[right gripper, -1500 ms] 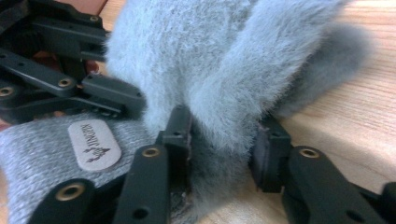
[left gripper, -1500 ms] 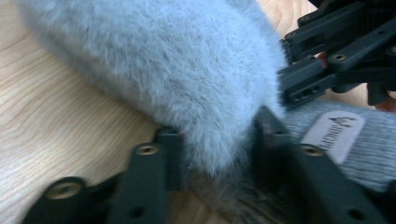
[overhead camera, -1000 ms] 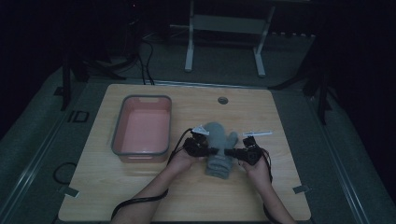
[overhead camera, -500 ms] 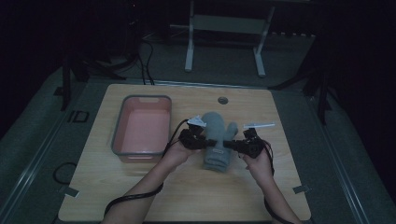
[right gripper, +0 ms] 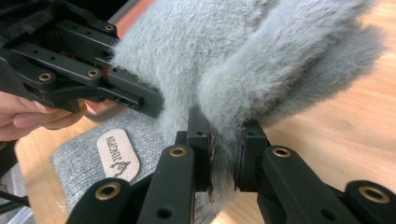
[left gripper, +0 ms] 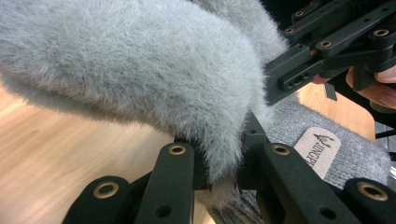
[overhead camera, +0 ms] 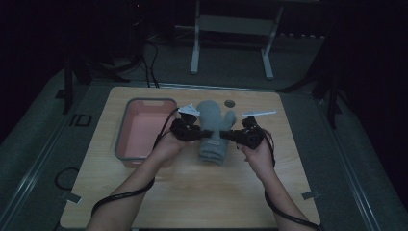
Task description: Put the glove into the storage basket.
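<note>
I see a fluffy grey mitten near the middle of the wooden desk, just to the right of a pink tub. The mitten's rounded tip points away from me and its knitted cuff is nearer to me.

My left tongs bite the mitten from its left side. In the left gripper view, the two black jaws are squeezed on a fold of the grey fur.

My right tongs bite it from the right side, close to the thumb. In the right gripper view, the jaws pinch a bit of fur between them too.

Both tongs meet at the middle of the mitten, very close to each other. The furry part looks lifted a little off the wood. The cuff has a small tan label with letters on it. I see the same label in the left gripper view.
</note>
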`<state>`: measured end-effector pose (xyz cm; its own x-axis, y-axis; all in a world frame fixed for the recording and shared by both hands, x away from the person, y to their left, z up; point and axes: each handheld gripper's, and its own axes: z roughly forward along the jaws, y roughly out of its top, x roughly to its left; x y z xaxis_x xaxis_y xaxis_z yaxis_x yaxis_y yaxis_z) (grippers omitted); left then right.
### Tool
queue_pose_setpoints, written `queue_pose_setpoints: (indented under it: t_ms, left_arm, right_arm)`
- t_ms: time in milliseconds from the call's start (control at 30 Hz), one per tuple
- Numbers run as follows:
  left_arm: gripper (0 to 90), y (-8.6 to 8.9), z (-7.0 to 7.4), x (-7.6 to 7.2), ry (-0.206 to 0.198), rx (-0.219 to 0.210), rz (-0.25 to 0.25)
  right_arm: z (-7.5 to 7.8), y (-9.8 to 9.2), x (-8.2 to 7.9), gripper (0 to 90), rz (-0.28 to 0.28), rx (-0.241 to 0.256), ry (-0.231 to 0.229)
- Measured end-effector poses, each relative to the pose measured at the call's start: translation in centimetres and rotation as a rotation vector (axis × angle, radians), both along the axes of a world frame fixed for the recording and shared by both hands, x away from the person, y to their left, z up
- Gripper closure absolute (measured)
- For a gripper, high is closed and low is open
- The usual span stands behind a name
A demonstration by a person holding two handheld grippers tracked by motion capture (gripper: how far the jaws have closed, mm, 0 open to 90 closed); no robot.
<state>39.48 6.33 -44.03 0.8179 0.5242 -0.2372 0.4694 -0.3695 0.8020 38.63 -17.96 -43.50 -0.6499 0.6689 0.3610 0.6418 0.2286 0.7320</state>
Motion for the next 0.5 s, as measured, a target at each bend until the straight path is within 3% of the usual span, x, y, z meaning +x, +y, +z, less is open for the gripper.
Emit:
queue_pose_setpoints:
  t_ms: [167, 500]
  left_arm:
    - [80.5, 1.9, 1.1, 0.2, -0.007, -0.002, 0.014]
    - [80.4, 6.7, 2.3, 0.0, -0.009, 0.001, 0.061]
  right_arm:
    - [1.2, 1.9, 0.5, 79.9, 0.020, -0.003, -0.016]
    - [2.1, 5.9, 1.5, 79.9, 0.069, 0.025, -0.011]
